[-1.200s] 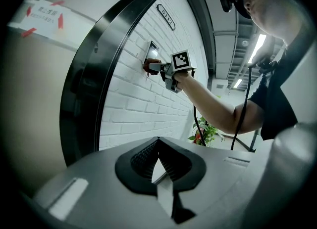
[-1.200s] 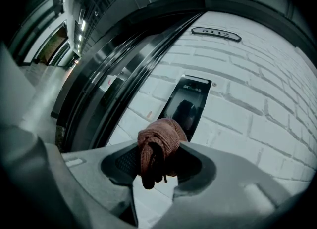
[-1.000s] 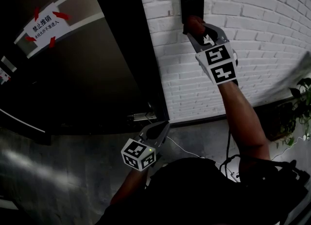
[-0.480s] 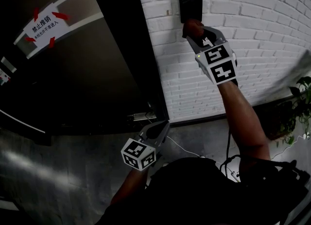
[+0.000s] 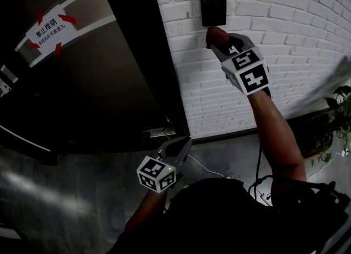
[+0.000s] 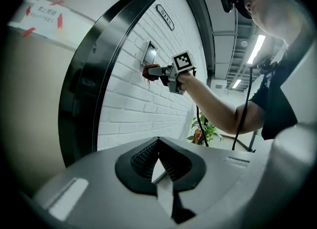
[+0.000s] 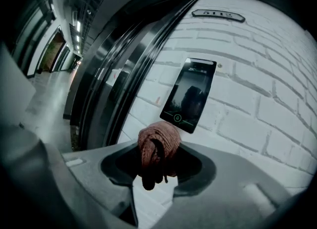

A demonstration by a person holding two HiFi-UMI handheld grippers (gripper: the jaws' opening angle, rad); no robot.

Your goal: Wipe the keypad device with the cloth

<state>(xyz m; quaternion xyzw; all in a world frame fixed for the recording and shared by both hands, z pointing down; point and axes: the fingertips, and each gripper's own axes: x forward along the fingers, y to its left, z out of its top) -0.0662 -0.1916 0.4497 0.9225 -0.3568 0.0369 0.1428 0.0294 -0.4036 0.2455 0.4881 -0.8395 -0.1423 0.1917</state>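
Cloth (image 7: 158,144) wadded in your right gripper's (image 5: 218,39) clamped jaws, just below keypad device (image 7: 189,94); left gripper (image 5: 185,142) closed (empty, held low).

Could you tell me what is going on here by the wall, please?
A person holds a gripper in each hand. The right gripper has its jaws shut on a reddish cloth, raised just under the keypad device on the white brick wall. The left gripper hangs low, jaws together, holding nothing.
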